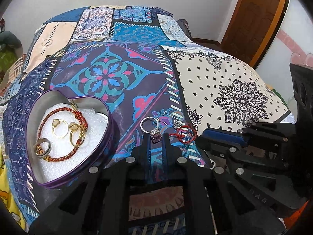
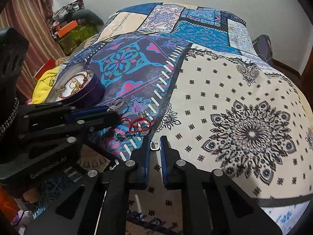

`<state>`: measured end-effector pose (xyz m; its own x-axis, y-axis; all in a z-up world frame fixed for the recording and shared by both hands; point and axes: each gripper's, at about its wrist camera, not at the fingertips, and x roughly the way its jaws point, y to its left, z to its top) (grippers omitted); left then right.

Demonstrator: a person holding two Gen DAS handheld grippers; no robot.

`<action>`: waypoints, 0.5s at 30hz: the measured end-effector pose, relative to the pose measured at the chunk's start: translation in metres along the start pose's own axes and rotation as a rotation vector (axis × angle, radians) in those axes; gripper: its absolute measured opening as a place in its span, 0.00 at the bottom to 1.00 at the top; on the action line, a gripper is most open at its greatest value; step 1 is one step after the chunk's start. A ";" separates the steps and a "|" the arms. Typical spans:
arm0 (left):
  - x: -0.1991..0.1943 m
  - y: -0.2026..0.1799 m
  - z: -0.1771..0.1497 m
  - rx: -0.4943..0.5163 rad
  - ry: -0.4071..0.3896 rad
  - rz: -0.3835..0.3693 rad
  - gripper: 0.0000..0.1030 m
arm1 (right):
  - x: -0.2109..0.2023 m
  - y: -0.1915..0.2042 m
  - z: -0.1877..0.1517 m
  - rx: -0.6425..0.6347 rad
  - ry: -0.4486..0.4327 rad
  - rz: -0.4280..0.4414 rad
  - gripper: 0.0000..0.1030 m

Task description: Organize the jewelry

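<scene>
A purple heart-shaped tin (image 1: 109, 137) with white foam holds a red-and-gold cord bracelet (image 1: 58, 157), gold rings (image 1: 58, 130) and a silver band. It also shows in the right wrist view (image 2: 93, 90). My left gripper (image 1: 156, 136) is shut on a silver ring with a purple stone (image 1: 155, 135), just above the quilt. A silver ring (image 1: 148, 124), an earring (image 1: 177, 124) and a red cord bracelet (image 1: 184, 135) lie beside it. My right gripper (image 2: 155, 145) is shut on a small silver ring (image 2: 155, 145), right of the red cord bracelet (image 2: 139, 126).
A patchwork quilt (image 1: 109, 74) covers the bed. A yellow cloth (image 2: 45, 84) and clutter lie beyond its left edge. A wooden door (image 1: 260, 19) stands at the right. Each gripper's body shows in the other's view, close alongside.
</scene>
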<state>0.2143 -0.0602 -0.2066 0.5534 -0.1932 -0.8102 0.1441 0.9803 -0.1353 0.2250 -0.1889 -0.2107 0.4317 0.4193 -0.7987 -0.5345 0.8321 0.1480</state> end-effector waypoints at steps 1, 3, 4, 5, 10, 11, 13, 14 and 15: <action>-0.003 0.000 -0.001 -0.001 -0.005 -0.003 0.10 | -0.002 0.000 0.000 0.001 -0.001 -0.002 0.09; -0.010 -0.001 -0.003 0.000 -0.017 -0.007 0.10 | -0.007 0.000 -0.001 0.002 -0.005 -0.009 0.09; -0.013 -0.002 -0.003 0.000 -0.021 -0.008 0.09 | -0.009 0.000 -0.001 0.003 -0.008 -0.012 0.09; -0.018 -0.002 -0.004 0.000 -0.029 -0.010 0.10 | -0.012 0.000 -0.001 0.003 -0.012 -0.015 0.09; -0.042 -0.001 -0.004 -0.005 -0.072 -0.017 0.10 | -0.028 0.000 0.004 0.017 -0.047 -0.026 0.09; -0.048 0.000 -0.004 -0.007 -0.081 -0.017 0.10 | -0.031 0.001 0.005 0.018 -0.056 -0.028 0.09; -0.058 0.001 -0.004 -0.010 -0.102 -0.016 0.10 | -0.039 0.003 0.010 0.017 -0.077 -0.033 0.09; -0.063 0.002 -0.004 -0.013 -0.112 -0.015 0.10 | -0.043 0.005 0.011 0.017 -0.087 -0.035 0.09; -0.069 0.003 -0.004 -0.015 -0.123 -0.014 0.10 | -0.047 0.007 0.014 0.015 -0.101 -0.039 0.09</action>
<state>0.1740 -0.0434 -0.1536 0.6478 -0.2094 -0.7325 0.1403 0.9778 -0.1555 0.2106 -0.1976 -0.1638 0.5230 0.4206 -0.7413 -0.5055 0.8533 0.1274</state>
